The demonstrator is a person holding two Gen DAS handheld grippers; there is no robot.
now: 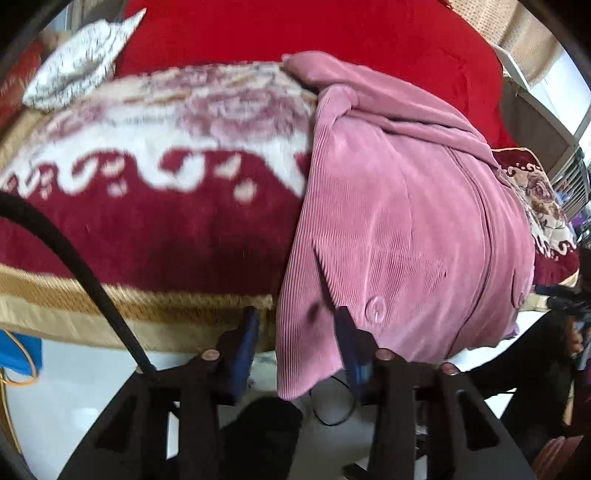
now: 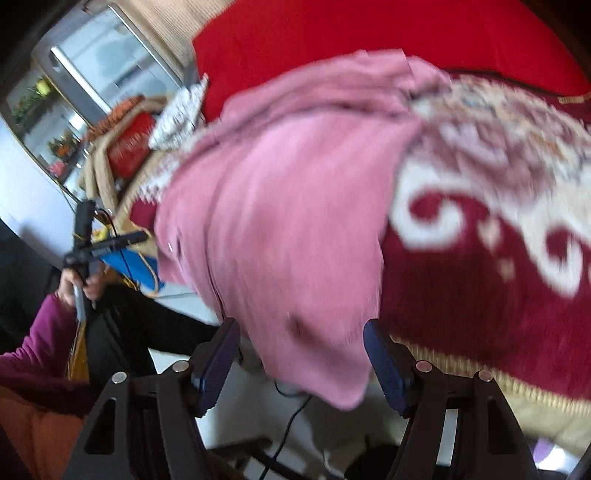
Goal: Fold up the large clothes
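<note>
A pink corduroy garment [image 1: 399,229] with a button lies on a red and cream blanket [image 1: 147,221] on a bed, its lower edge hanging over the near side. My left gripper [image 1: 297,325] is open, its fingers either side of the hanging left corner. In the right wrist view the same pink garment [image 2: 280,221] hangs over the bed edge. My right gripper [image 2: 301,339] is open with the hanging right corner between its fingers. That view is blurred.
A red quilt [image 1: 295,33] lies at the back of the bed, and a white speckled cloth [image 1: 77,62] at the far left. White floor with a black cable [image 2: 288,424] lies below. The left gripper [image 2: 92,247] and the person's hand show at left.
</note>
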